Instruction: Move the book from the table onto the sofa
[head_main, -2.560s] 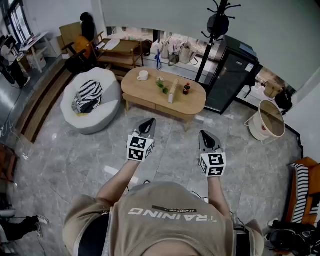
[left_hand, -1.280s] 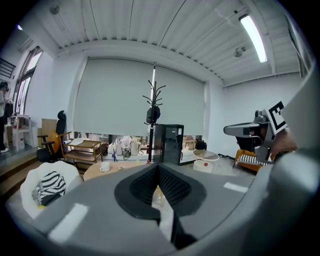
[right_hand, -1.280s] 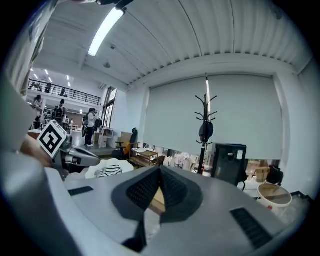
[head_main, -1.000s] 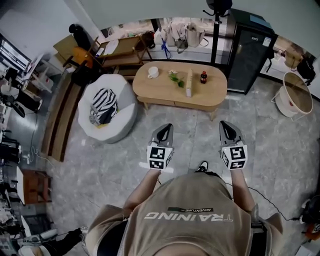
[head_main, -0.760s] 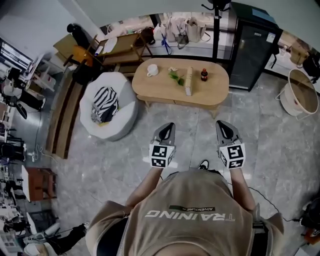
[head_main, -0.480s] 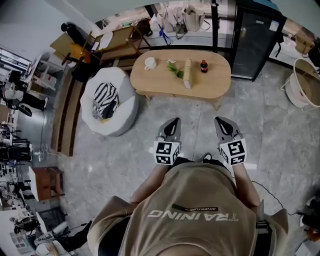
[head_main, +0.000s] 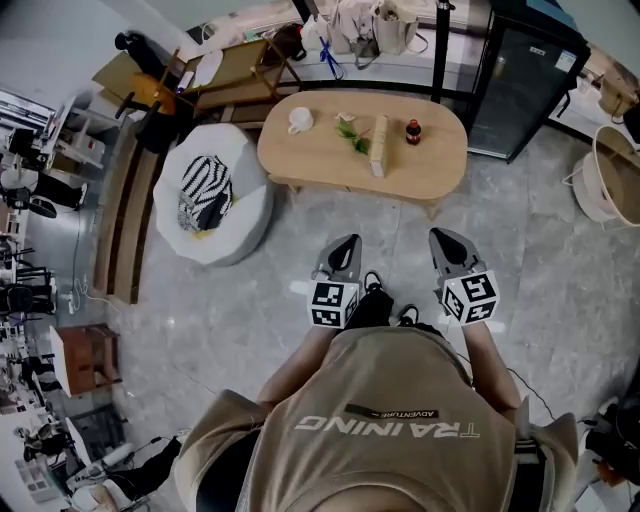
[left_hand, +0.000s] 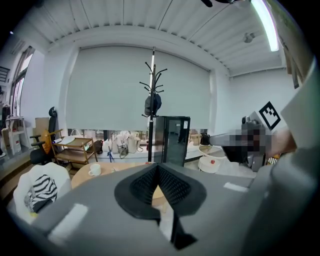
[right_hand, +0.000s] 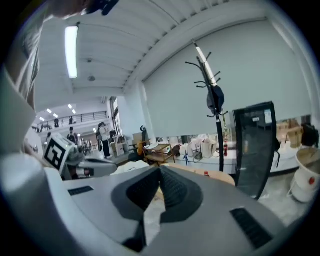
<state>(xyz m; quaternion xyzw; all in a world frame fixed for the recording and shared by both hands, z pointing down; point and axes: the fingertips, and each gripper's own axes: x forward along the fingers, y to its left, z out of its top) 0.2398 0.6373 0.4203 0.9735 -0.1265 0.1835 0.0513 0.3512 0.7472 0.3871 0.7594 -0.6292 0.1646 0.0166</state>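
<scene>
Book (head_main: 378, 146) sits mid-tabletop (head_main: 440, 178), far from the person, between a leafy sprig (head_main: 350, 138) and a bottle (head_main: 413, 131); cup (head_main: 299, 120) at the left end. Sofa (head_main: 245, 195), white with a striped cushion (head_main: 205, 195), stands just left of the table.

Left gripper (head_main: 347, 247) and right gripper (head_main: 441, 240) are held side by side, aimed at the table, well apart from the book. Both jaws are pressed together, nothing between them; probably a carrying posture for the approach.

Too small to tell whether the book lies flat or on edge. In both gripper views the jaws' bulk covers most of the tabletop; book not made out there.
</scene>
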